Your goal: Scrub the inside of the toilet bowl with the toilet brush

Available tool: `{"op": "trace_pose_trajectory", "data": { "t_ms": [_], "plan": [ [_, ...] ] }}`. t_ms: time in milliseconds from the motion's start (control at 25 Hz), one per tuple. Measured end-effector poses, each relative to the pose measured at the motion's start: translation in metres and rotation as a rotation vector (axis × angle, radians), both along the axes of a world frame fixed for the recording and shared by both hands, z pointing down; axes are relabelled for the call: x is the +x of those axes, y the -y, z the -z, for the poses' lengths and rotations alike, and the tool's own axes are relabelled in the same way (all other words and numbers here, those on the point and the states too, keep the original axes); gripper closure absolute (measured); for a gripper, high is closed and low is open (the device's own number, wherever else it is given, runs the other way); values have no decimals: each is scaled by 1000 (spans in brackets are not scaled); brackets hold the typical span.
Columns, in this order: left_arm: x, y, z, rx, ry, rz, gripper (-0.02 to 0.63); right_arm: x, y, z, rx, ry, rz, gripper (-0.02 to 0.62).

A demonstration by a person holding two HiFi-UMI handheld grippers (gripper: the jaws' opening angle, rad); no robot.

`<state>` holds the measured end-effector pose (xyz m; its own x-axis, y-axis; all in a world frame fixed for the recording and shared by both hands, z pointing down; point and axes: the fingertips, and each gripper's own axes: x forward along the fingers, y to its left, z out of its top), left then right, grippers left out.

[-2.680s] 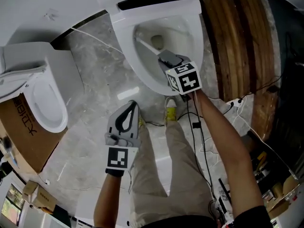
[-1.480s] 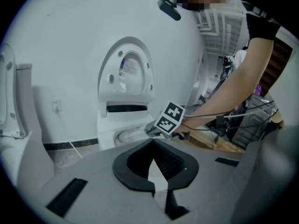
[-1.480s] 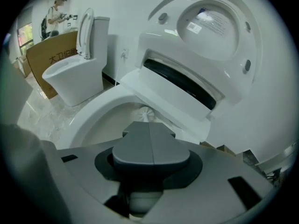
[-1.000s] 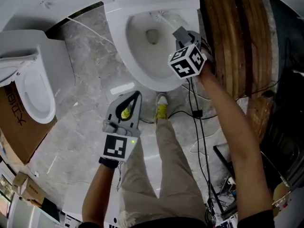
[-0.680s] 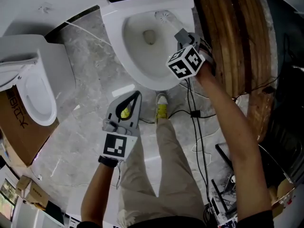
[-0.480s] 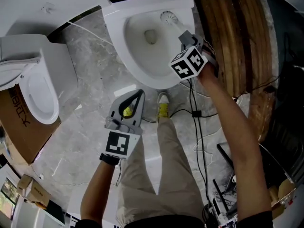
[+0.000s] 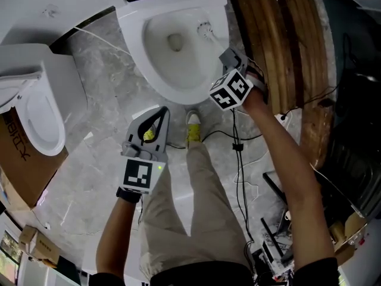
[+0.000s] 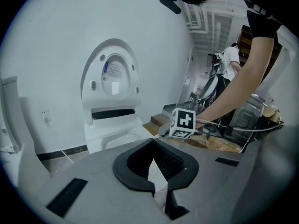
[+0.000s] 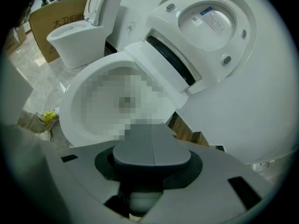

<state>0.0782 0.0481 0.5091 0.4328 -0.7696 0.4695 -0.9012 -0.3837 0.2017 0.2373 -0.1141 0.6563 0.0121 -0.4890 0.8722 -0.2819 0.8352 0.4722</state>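
right gripper (image 7: pixel 228 57): clamping the toilet brush by its handle, jaws pressed flat together along the seam in the right gripper view, white handle stub showing below them. Gripping well back from the bristles, probably to reach into the bowl without dipping the jaws.
toilet brush (image 7: pixel 209 33): angling up-left from the gripper over the rim, with the bristle head sitting inside the toilet bowl by its right-hand wall, upper centre of the head view. Looking like contact with the porcelain, but not confirmable.
toilet bowl (image 7: pixel 156 79): standing open with the lid (image 9: pixel 210 20) tilted up against the wall, giving free access. Interior masked in the right gripper view.
left gripper (image 7: pixel 159 113): hanging idle over the floor, lower left of the bowl, tips meeting and holding nothing; bowed pads leaving only an empty loop. Likely parked clear of the brush stroke.
step: scrubbing under way on the right side wall; judging the rest of the wall as pending.
risk: cables (image 7: pixel 237 154) trailing on the floor by the shoe (image 7: pixel 193 133), under the right arm. Wooden planks (image 7: pixel 280 46) crowding the bowl's right side, probably limiting elbow room.
second toilet (image 7: pixel 36 115): standing at the left edge, not involved.
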Motion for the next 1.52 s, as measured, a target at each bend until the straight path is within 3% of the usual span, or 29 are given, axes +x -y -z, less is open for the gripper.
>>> {"op": "trace_pose_trajectory", "data": {
  "t_ms": [800, 1520],
  "plan": [
    [-39, -13, -5, -15, 13, 59, 589, 21, -82, 6, -75, -16, -6, 434],
    [-57, -23, -10, -39, 7, 69, 589, 7, -155, 16, -200, -24, -30, 433]
  ]
}}
